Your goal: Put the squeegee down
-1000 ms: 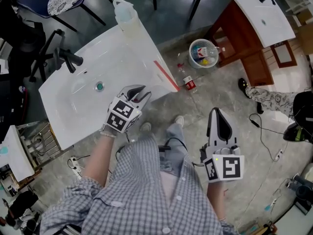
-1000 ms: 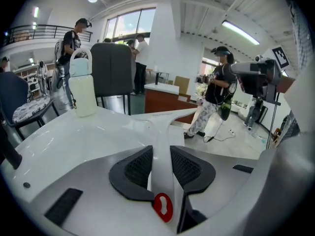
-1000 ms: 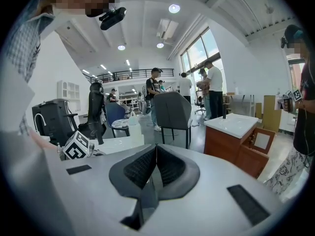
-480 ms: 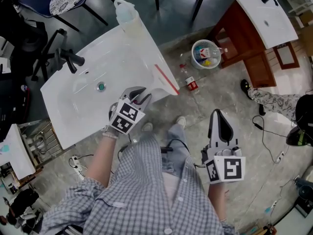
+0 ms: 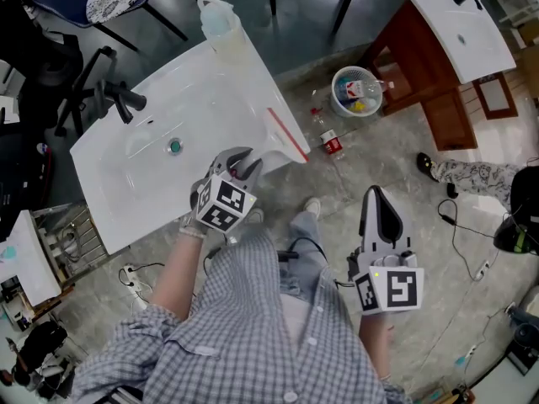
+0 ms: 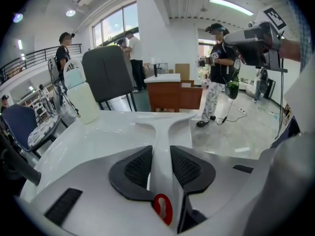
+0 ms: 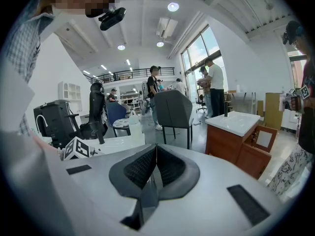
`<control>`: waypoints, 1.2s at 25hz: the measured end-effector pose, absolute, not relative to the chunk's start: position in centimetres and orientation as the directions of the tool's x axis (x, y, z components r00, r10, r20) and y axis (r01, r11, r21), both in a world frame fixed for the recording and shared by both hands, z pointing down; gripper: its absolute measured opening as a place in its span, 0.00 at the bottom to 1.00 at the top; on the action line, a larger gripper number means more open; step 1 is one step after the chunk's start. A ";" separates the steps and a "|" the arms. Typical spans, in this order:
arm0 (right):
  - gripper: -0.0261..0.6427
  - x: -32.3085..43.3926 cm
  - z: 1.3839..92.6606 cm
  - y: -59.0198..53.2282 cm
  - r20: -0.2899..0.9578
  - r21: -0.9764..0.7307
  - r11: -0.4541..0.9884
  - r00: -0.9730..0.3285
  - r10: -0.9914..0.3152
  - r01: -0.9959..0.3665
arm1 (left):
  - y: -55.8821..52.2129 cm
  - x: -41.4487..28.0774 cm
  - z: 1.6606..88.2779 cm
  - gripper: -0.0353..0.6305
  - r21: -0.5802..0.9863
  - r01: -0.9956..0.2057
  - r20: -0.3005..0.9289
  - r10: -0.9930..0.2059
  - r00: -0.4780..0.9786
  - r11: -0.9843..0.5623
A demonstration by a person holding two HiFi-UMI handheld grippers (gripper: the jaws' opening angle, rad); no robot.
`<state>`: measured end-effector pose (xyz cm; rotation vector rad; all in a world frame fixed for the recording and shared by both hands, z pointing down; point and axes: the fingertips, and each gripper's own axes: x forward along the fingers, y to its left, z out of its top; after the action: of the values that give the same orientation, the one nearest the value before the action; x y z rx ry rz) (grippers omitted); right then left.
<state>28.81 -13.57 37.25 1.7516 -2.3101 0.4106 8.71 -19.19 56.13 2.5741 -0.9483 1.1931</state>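
The left gripper [image 6: 161, 151] has its jaws set narrow and closed on the white handle of the squeegee [image 6: 164, 128], with a dark ribbed pad pressing each side. A red hanging tab marks the near end of the handle. The handle runs away from the jaws to a broad T-shaped head. Its red-edged blade lies along the right-hand edge of a white sink [image 5: 168, 99]. Whether the blade touches the sink cannot be told.

The left hand angles the gripper downward toward the near right corner of the sink, its marker cube rolled to one side. The right gripper [image 5: 372, 192] has its jaws pressed together with nothing between them. The right hand holds it almost level over the floor [image 5: 396, 141], well to the right of the sink.

A round white bin [image 5: 354, 91] stands on the floor beyond the right of the sink, with bits of coloured litter [image 5: 352, 96] in it. A small red can [image 5: 331, 144] lies between the bin and the sink.

The sink has a teal drain [image 5: 174, 147] and a black tap [image 5: 118, 101] at its left, and a pale jug [image 5: 215, 19] at its far corner. Farther right of the sink, a wooden cabinet [image 5: 421, 66] carries a second basin [image 5: 459, 32]. The floor is grey concrete.
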 end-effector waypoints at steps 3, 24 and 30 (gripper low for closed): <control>0.05 28.6 37.1 -13.6 0.332 -0.092 0.258 -0.274 -0.903 -0.962 | -19.2 8.7 56.2 0.23 -0.130 -0.598 0.731 -0.483 0.481 -0.791; 0.05 27.1 36.6 -13.7 0.327 -0.094 0.292 -0.307 -0.894 -0.952 | -18.5 8.6 54.5 0.34 -0.009 -0.608 0.661 -0.460 0.592 -0.794; 0.05 25.9 36.3 -14.2 0.314 -0.095 0.330 -0.343 -0.885 -0.939 | -18.6 7.7 52.9 0.34 0.019 -0.649 0.624 -0.498 0.602 -0.761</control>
<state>25.87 -14.23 36.33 1.6634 -2.3866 0.3851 7.70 -18.59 52.90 2.5865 -0.9435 0.8959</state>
